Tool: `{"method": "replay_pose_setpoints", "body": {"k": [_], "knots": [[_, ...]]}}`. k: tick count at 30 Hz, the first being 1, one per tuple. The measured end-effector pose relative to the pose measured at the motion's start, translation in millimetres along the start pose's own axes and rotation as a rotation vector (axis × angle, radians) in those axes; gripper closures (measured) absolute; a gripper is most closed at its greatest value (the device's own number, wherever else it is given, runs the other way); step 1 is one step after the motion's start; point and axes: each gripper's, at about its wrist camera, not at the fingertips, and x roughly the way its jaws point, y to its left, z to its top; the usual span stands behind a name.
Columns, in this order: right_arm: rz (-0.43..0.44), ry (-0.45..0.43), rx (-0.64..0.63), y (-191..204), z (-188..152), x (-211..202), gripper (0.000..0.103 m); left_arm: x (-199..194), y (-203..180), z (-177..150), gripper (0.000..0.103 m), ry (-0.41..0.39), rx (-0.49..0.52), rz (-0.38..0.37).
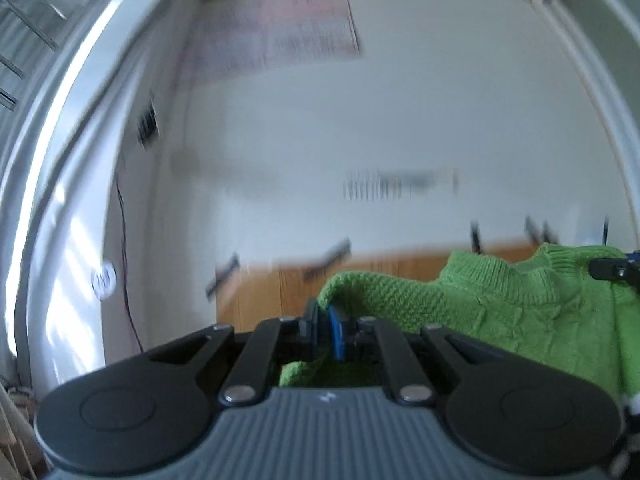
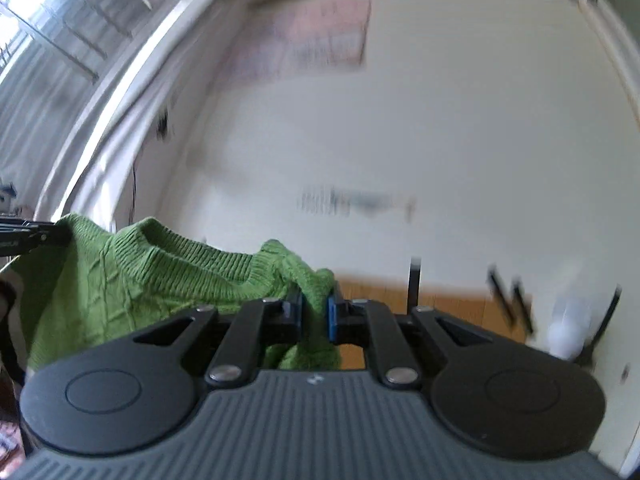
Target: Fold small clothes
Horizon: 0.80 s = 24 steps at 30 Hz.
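Note:
A small green knitted sweater (image 1: pixel 500 304) hangs in the air, stretched between my two grippers. My left gripper (image 1: pixel 326 328) is shut on its left shoulder edge. My right gripper (image 2: pixel 316 312) is shut on the sweater's other shoulder (image 2: pixel 160 280). The ribbed collar sits between the two grips. My right gripper's tip shows at the right edge of the left wrist view (image 1: pixel 612 268), and my left gripper's tip at the left edge of the right wrist view (image 2: pixel 32 236). Both views are blurred by motion.
Both cameras point up at a white wall (image 1: pixel 380 128) with a pinkish poster (image 1: pixel 280 28). A wooden surface (image 1: pixel 272 292) with dark chair legs lies below. Curtains and a bright window (image 2: pixel 60 20) are on the left.

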Motion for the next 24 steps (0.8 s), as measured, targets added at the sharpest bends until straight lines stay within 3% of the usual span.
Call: {"method": "replay_pose_setpoints", "body": {"k": [2, 5, 7, 8, 9, 11, 13, 14, 17, 18, 22, 24], "knots": [[0.005, 0.096, 0.036, 1.0, -26.3, 16.7, 0.089, 32.7, -11.9, -33.8, 0.097, 0.087, 0.025, 0.015], [-0.041, 0.26, 0.053, -0.5, -103.3, 66.1, 0.089, 99.3, -39.1, -106.4, 0.092, 0.257, 0.035, 0.025], [-0.116, 0.379, 0.047, 0.2, -163.3, 106.7, 0.085, 140.4, -61.3, -167.6, 0.092, 0.411, 0.101, 0.038], [-0.17, 0.462, 0.019, 0.9, -197.3, 127.0, 0.076, 155.9, -69.5, -198.3, 0.093, 0.531, 0.143, 0.037], [-0.219, 0.545, -0.005, -0.6, -225.5, 139.1, 0.073, 160.8, -70.6, -222.7, 0.095, 0.627, 0.153, 0.023], [-0.241, 0.698, 0.05, -14.0, -274.3, 139.9, 0.073, 142.1, -58.9, -248.5, 0.092, 0.65, 0.131, -0.025], [-0.185, 0.742, 0.185, -33.9, -295.6, 113.5, 0.073, 110.7, -38.4, -257.3, 0.092, 0.616, 0.122, -0.039], [-0.167, 0.758, 0.238, -42.6, -299.7, 96.6, 0.069, 92.3, -23.7, -258.2, 0.084, 0.618, 0.093, -0.063], [-0.084, 0.765, 0.403, -54.5, -303.7, 44.7, 0.038, 44.4, 13.4, -265.6, 0.058, 0.667, -0.034, -0.15], [-0.062, 0.772, 0.44, -54.0, -304.9, 31.4, 0.03, 28.3, 21.4, -272.4, 0.057, 0.703, -0.068, -0.175], [0.007, 0.862, 0.511, -35.8, -324.5, -2.8, 0.029, -9.4, 27.5, -296.6, 0.057, 0.865, -0.151, -0.256], [0.041, 0.908, 0.514, -21.7, -338.9, -10.3, 0.031, -24.7, 22.6, -307.2, 0.057, 0.909, -0.166, -0.261]]}}
